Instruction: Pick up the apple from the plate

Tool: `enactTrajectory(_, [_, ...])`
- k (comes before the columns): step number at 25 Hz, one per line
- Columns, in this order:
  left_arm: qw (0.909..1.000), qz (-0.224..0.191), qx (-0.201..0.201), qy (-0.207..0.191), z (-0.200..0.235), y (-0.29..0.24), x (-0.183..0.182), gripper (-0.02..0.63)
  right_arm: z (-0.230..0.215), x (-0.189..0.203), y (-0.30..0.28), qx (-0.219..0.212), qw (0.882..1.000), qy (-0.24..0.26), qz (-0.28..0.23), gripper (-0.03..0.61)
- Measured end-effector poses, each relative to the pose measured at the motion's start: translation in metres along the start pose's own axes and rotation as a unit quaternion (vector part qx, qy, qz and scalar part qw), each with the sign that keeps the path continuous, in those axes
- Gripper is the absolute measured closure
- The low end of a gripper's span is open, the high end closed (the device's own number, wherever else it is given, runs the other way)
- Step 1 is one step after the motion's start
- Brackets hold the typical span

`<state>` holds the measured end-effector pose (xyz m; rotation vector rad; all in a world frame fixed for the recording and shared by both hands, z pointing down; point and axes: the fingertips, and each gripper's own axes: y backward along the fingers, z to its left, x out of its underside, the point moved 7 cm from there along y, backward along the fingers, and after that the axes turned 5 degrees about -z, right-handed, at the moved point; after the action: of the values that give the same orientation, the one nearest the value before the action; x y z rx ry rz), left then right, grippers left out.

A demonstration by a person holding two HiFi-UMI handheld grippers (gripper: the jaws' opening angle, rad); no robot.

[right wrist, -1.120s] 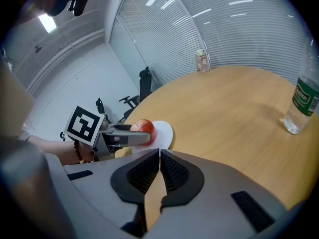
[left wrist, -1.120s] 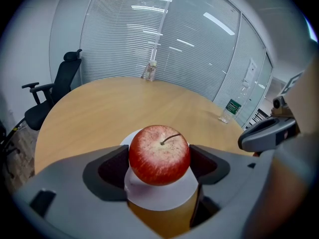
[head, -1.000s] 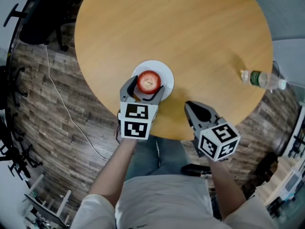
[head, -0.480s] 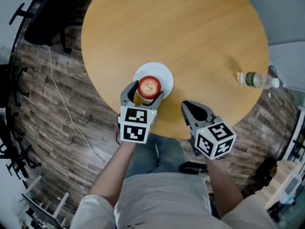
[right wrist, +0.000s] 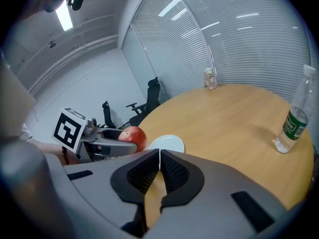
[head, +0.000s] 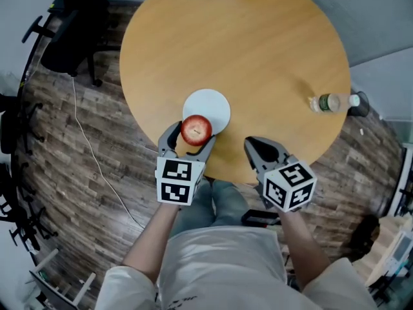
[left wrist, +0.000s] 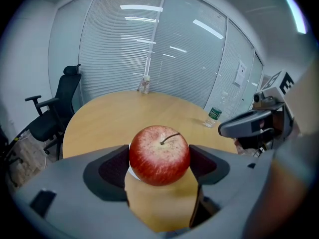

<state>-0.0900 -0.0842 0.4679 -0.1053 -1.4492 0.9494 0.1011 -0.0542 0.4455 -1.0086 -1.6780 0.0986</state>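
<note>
A red apple (head: 196, 129) is gripped by the fingers of the left gripper (head: 193, 134), beside the white plate (head: 211, 104) on the table (head: 258, 57). The fingers of the right gripper (head: 264, 149) are closed; nothing is held.

This is an office meeting room. Tall glass partition walls with slatted blinds (left wrist: 149, 49) close off the far side, and one pane carries a paper notice (left wrist: 240, 73). A black swivel office chair with armrests (left wrist: 55, 108) stands left of a round light-wood table (head: 258, 57). A strip light (right wrist: 65, 16) shines overhead. A thin white cable (head: 94, 161) trails across the grey-brown wood-look plank floor (head: 58, 173).
</note>
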Motion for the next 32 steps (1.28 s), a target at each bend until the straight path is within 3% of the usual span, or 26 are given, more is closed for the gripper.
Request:
enactTrajectory(16, [0.9990,-0.039,0.020,-0.013,-0.029,0.082,-0.013,0.236,0.031,-0.033,0.040,0.005,0.998,0.044,-0.054,0.548])
enactTrajectory(24, [0.9980,-0.057,0.027,0.006,-0.037,0.100,-0.018,0.236,0.038,-0.047,0.054,0.012,0.996,0.046,-0.081,0.548])
enactTrajectory(32, [0.9972,-0.071,0.020,-0.012,-0.037,0.111,-0.029,0.236,0.047,-0.055,0.060,-0.004,0.994,0.064,-0.089,0.548])
